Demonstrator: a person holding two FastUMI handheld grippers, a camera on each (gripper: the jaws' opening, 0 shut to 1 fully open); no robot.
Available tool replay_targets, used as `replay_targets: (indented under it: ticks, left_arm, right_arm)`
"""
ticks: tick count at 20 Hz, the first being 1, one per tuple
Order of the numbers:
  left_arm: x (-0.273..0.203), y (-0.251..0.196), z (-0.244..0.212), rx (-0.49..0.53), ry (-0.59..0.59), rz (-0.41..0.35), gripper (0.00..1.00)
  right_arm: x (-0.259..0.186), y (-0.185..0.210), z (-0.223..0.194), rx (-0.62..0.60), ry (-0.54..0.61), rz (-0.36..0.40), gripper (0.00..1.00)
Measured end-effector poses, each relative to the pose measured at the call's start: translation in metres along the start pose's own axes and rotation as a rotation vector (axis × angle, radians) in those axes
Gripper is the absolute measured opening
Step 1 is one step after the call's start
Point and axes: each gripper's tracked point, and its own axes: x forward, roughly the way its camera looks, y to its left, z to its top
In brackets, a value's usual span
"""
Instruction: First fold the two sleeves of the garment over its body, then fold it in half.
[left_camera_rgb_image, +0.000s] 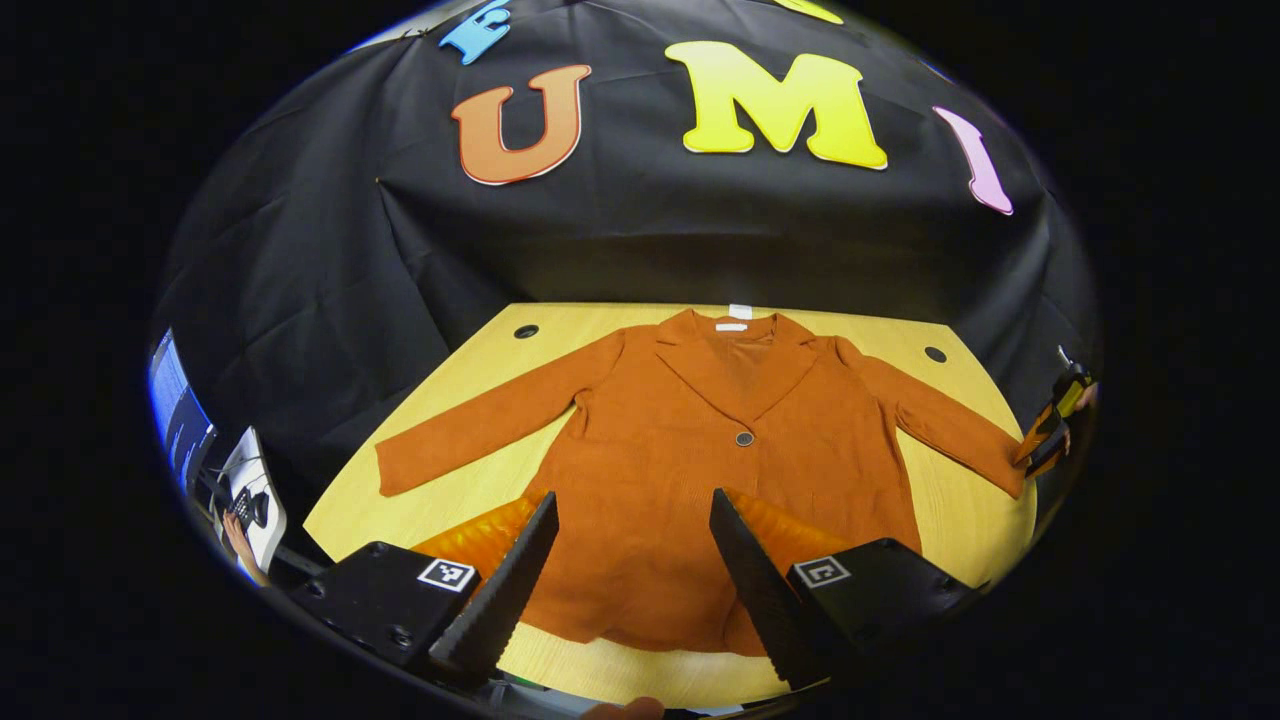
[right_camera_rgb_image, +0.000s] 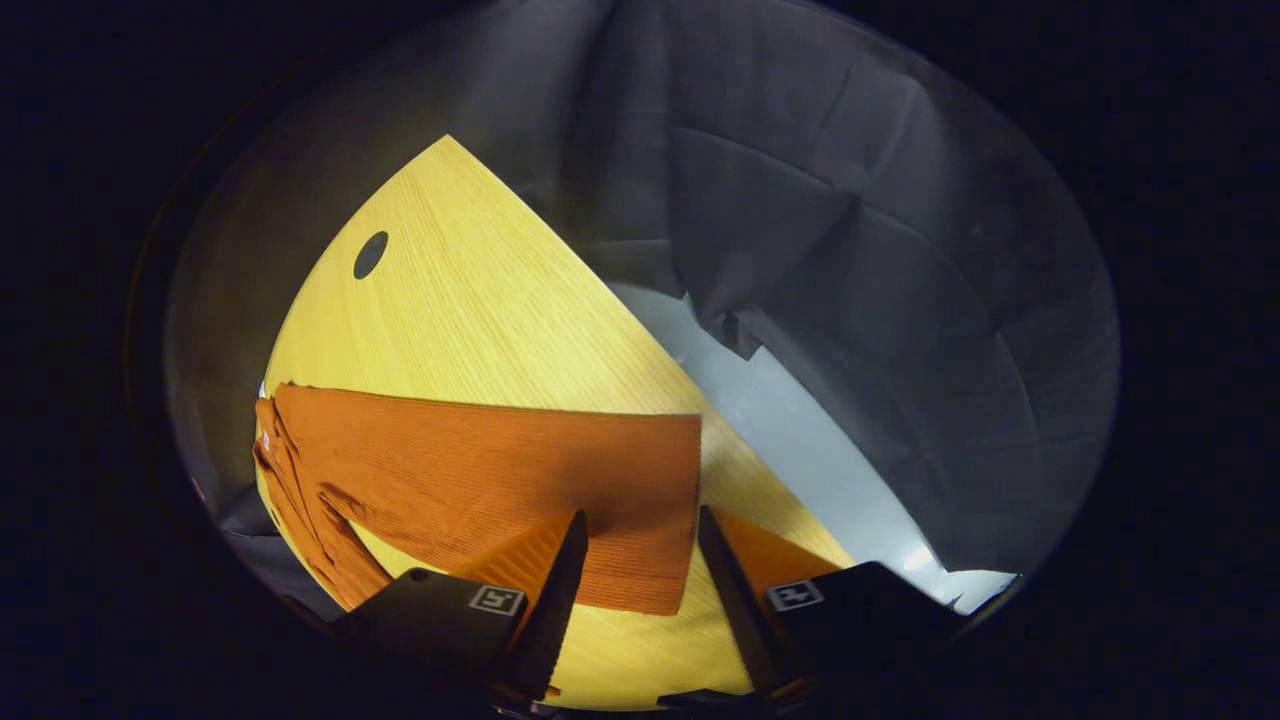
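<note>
An orange jacket (left_camera_rgb_image: 690, 470) lies flat and face up on the yellow table (left_camera_rgb_image: 450, 380), collar at the far side and both sleeves spread out. My left gripper (left_camera_rgb_image: 632, 498) hovers open over the jacket's lower body near the hem. The left sleeve (left_camera_rgb_image: 480, 425) lies stretched toward the table's left edge. At the right sleeve's cuff (left_camera_rgb_image: 1000, 460) sits my right gripper (left_camera_rgb_image: 1050, 430). In the right gripper view that sleeve (right_camera_rgb_image: 480, 480) runs across the table (right_camera_rgb_image: 470, 300), and my right gripper (right_camera_rgb_image: 640, 530) stands open, its fingers on either side of the cuff's near corner.
Two dark round holes (left_camera_rgb_image: 526, 331) (left_camera_rgb_image: 935, 354) mark the table's far corners; one hole (right_camera_rgb_image: 370, 255) appears beyond the sleeve. The table edge drops to a grey floor (right_camera_rgb_image: 800, 430) just past the cuff. A screen (left_camera_rgb_image: 178, 410) and a person's hand (left_camera_rgb_image: 238, 540) are off to the left.
</note>
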Motion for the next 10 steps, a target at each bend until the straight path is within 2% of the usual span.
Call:
replay_targets:
  ticks: [2, 4, 5, 6, 7, 8, 9, 10]
  left_arm:
    - [-0.003, -0.003, -0.001, 0.002, 0.001, 0.007, 0.99]
    - [-0.007, -0.005, 0.001, 0.007, -0.013, 0.009, 0.99]
    - [-0.009, -0.006, 0.002, 0.012, -0.02, 0.008, 0.99]
    - [-0.01, -0.005, 0.001, 0.018, -0.025, 0.008, 0.99]
    - [-0.01, -0.003, 0.002, 0.025, -0.028, 0.009, 0.99]
    - [-0.009, 0.001, 0.002, 0.028, -0.031, 0.012, 0.99]
    - [-0.008, 0.005, 0.004, 0.028, -0.033, 0.016, 0.99]
    - [-0.006, 0.009, 0.003, 0.024, -0.033, 0.015, 0.99]
  right_arm:
    - [0.005, 0.002, -0.003, 0.008, 0.002, 0.0, 0.44]
    - [0.013, 0.0, -0.003, -0.015, 0.001, -0.017, 0.51]
    - [0.008, -0.002, -0.003, 0.006, 0.011, -0.016, 0.44]
    - [0.01, 0.004, 0.003, 0.042, 0.007, -0.016, 0.14]
    - [0.008, 0.004, 0.002, 0.051, 0.007, -0.012, 0.05]
    - [0.009, 0.003, -0.001, 0.05, 0.011, -0.005, 0.12]
    - [0.023, 0.004, -0.01, 0.055, 0.012, 0.011, 0.07]
    - [0.003, 0.011, -0.006, 0.07, 0.008, 0.029, 0.03]
